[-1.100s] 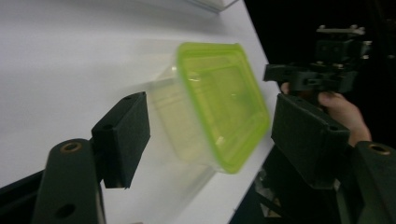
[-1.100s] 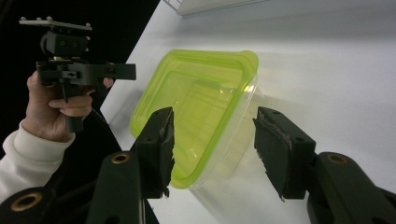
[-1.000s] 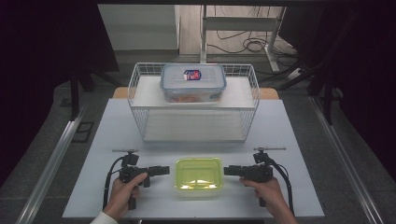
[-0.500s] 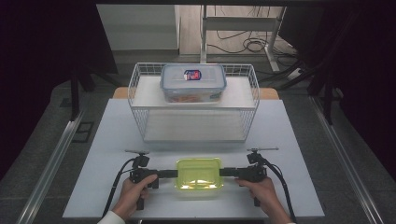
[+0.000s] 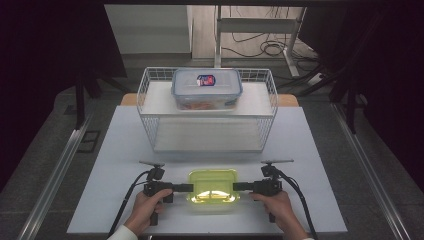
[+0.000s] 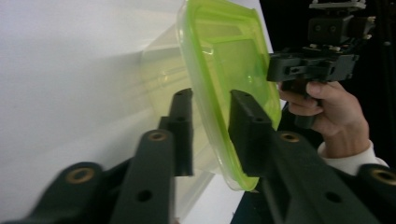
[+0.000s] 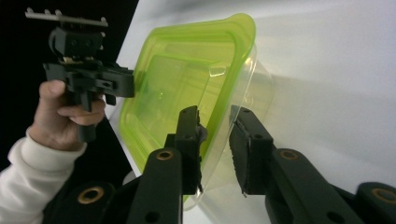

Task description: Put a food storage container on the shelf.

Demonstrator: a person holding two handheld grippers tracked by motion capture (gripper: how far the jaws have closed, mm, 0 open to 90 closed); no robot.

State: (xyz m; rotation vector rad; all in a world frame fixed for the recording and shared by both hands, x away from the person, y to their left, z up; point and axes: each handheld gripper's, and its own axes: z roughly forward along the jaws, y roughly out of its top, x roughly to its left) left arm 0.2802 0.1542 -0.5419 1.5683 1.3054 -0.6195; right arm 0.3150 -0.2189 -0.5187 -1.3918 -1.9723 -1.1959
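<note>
Resting on the white worktop [image 5: 125, 150] at the lower centre of the high view, the green-lidded container [image 5: 212, 190] sits between both sets of tongs. The left tongs [image 5: 186, 188] reach in from the left side and the right tongs [image 5: 239, 186] from the right, each held level in a hand. In the left gripper view the left tongs [image 6: 210, 126] straddle the container's [image 6: 224, 60] green rim, one jaw on either side, having just been closing; the pads look close against the rim, a slight gap cannot be excluded. The right gripper view shows the right tongs [image 7: 215, 140] likewise astride the rim of the container [image 7: 177, 93], jaws just closing. A wire basket [image 5: 150, 125] stands toward the upper centre, carrying a blue-lidded box [image 5: 206, 87].
</note>
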